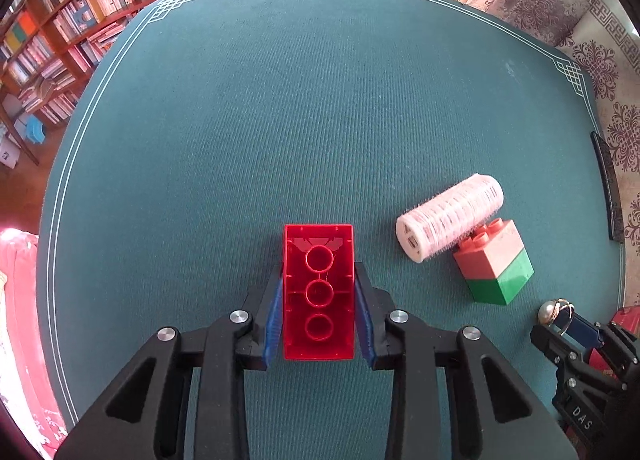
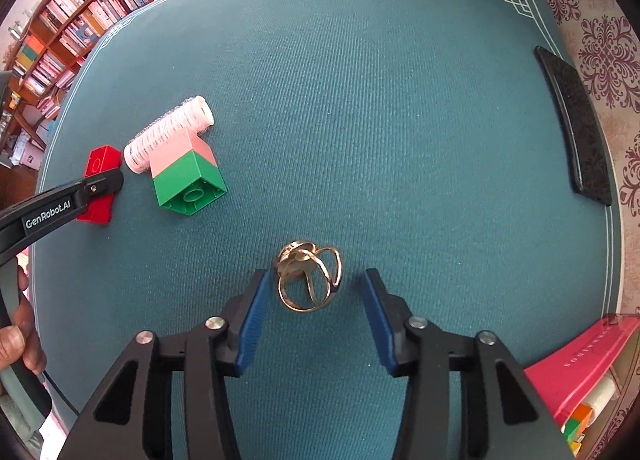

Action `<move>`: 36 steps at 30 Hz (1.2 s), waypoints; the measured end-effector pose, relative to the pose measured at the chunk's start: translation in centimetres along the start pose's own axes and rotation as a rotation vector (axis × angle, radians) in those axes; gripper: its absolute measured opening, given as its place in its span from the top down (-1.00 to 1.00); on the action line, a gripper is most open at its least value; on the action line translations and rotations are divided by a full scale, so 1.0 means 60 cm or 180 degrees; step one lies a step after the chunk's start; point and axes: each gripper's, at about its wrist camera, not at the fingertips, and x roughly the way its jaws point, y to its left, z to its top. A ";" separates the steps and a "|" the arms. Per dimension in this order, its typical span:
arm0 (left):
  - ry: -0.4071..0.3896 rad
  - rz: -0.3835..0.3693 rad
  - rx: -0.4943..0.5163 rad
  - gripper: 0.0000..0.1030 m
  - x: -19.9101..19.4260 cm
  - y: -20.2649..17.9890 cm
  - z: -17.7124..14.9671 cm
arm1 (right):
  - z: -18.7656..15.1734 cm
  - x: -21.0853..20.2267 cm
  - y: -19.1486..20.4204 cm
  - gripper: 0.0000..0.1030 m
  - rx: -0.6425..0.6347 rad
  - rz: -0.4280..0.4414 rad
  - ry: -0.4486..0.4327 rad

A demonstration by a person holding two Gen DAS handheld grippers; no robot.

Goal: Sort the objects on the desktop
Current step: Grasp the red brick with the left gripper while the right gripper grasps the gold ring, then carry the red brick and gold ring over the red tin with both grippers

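Observation:
A translucent red brick (image 1: pixel 319 292) lies hollow side up on the teal table mat (image 1: pixel 320 100). My left gripper (image 1: pixel 319 267) is shut on it, blue pads against its long sides. In the right wrist view the same brick (image 2: pixel 100 164) shows under the left gripper's finger (image 2: pixel 102 184). A gold ring with a pearl (image 2: pixel 294 260) lies between the pads of my right gripper (image 2: pixel 316 273). Those pads stand apart and do not touch it. A pink hair roller (image 1: pixel 450 216) leans on a pink-and-green brick stack (image 1: pixel 496 264).
A black flat slab (image 2: pixel 576 128) lies along the mat's right edge. A pink box (image 2: pixel 580 368) with small items stands at the lower right. A person's hand (image 2: pixel 20 344) holds the left gripper's handle. A bookshelf (image 1: pixel 60 40) stands beyond the table's left side.

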 end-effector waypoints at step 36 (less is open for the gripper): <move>-0.0110 -0.0126 0.0427 0.35 -0.079 -0.178 0.013 | -0.106 -0.182 -0.094 0.55 0.0052 0.0174 -0.0391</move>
